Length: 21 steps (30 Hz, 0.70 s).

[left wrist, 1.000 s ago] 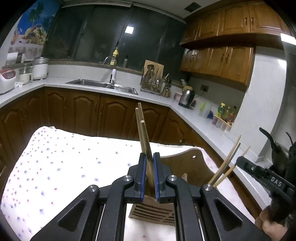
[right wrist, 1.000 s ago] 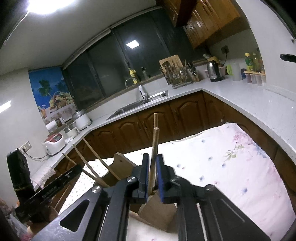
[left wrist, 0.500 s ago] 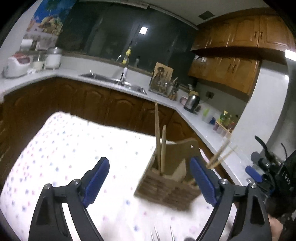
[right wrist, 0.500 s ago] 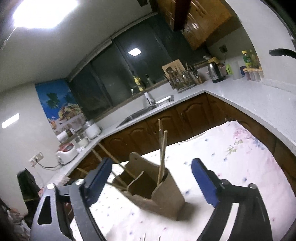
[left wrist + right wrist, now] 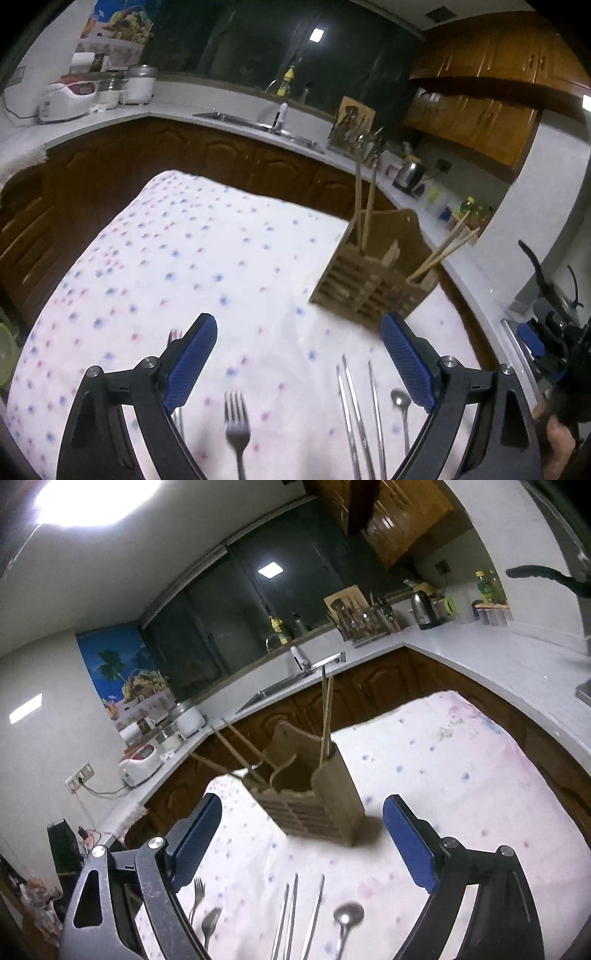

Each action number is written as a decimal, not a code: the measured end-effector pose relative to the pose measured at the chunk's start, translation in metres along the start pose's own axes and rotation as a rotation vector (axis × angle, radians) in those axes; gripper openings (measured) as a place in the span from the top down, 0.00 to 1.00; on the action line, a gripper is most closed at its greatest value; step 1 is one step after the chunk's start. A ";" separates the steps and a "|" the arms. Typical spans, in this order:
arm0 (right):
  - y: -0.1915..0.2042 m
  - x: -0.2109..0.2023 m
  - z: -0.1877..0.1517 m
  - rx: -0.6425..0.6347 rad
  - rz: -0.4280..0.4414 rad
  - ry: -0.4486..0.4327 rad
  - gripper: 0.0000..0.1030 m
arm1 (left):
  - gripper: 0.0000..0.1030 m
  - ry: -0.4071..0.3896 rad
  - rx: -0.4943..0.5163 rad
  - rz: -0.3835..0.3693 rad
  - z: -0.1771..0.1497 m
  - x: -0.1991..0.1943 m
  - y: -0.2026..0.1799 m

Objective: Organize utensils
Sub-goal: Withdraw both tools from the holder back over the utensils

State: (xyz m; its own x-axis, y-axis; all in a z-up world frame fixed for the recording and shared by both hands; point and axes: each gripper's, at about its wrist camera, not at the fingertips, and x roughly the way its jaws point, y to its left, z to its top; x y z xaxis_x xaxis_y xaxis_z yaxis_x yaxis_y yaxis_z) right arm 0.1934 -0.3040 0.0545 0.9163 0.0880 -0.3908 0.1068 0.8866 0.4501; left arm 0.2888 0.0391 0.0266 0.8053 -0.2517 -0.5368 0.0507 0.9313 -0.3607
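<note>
Both grippers (image 5: 299,363) (image 5: 303,843) gape empty above metal cutlery (image 5: 356,410), wooden chopsticks (image 5: 325,716) already upright in the holder (image 5: 314,797)

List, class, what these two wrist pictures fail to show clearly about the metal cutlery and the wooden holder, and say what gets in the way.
- Left wrist view: second fork mostly hidden behind the left gripper finger.
- Both views: handles of the metal chopsticks and spoon cut off by the bottom edge.
- Left wrist view: wooden holder slats motion-blurred.
- Right wrist view: holder's middle compartment in shadow; the right gripper finger covers part of the forks.
</note>
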 end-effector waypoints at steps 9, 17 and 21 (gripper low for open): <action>-0.006 -0.024 -0.037 0.008 -0.043 0.080 0.12 | 0.12 0.070 0.025 0.031 -0.017 -0.027 -0.004; -0.007 -0.031 -0.059 0.009 -0.064 0.115 0.12 | 0.12 0.113 0.038 0.039 -0.028 -0.033 -0.007; -0.007 -0.029 -0.066 0.006 -0.068 0.136 0.12 | 0.12 0.135 0.044 0.046 -0.029 -0.033 -0.007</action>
State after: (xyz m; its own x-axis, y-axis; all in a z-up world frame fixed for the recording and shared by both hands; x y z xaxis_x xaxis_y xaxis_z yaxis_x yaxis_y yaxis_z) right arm 0.1410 -0.2832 0.0096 0.8459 0.0887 -0.5259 0.1700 0.8897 0.4236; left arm 0.2446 0.0336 0.0243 0.7204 -0.2393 -0.6509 0.0443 0.9525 -0.3012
